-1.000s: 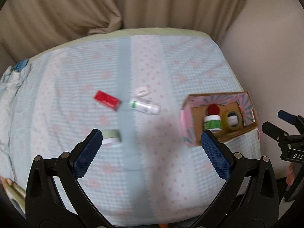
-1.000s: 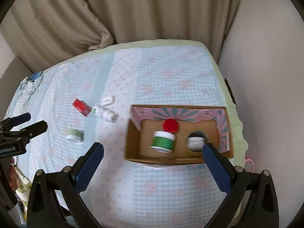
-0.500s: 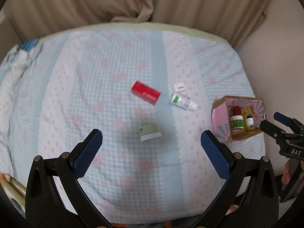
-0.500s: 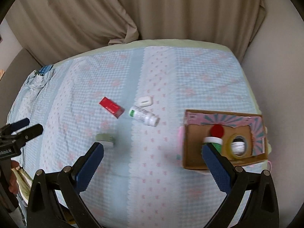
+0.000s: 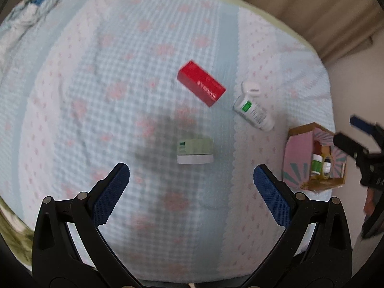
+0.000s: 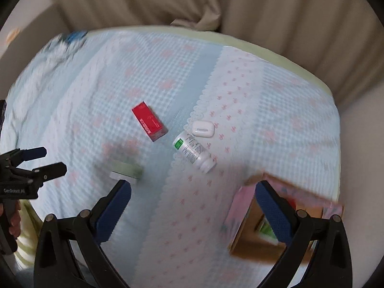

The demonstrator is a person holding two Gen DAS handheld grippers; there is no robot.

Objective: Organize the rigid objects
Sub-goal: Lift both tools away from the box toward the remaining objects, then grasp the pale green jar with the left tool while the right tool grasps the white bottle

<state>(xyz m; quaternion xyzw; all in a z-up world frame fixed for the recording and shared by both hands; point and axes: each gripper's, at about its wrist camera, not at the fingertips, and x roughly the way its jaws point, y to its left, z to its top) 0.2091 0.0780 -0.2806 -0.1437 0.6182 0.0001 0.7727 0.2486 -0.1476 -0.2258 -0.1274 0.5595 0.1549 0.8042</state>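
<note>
Jar (image 5: 195, 150) with pale green body and white lid lies on the bed (image 5: 72, 110), just ahead of our left gripper (image 5: 191, 179) and centred between its two blue pads. We note the left gripper is spread wide and holds nothing; its shadow falls over the jar and the cloth to the jar's left. In the right wrist view the same jar (image 6: 126, 171) is blurred and sits just beyond the left pad of the right gripper (image 6: 193, 192), which is likewise wide apart and empty.

Beyond the jar we see a red box (image 5: 201, 86) lying flat on the checked blue bedcover, apart from everything else. To its right a white bottle (image 5: 253, 112) with a green label lies on its side, and a small white case (image 5: 250, 88) lies just beside its far end; from the left view we cannot tell whether they touch, while the right view shows the case (image 6: 202, 127) close beside the bottle (image 6: 194, 151).

At the bed's right edge a cardboard box (image 5: 297, 158) with pink outer faces lies open, holding a green-labelled jar and other small containers. The right gripper's right pad overlaps this box (image 6: 238, 206) in its own view. Beige curtains (image 6: 216, 2) hang behind the bed.
</note>
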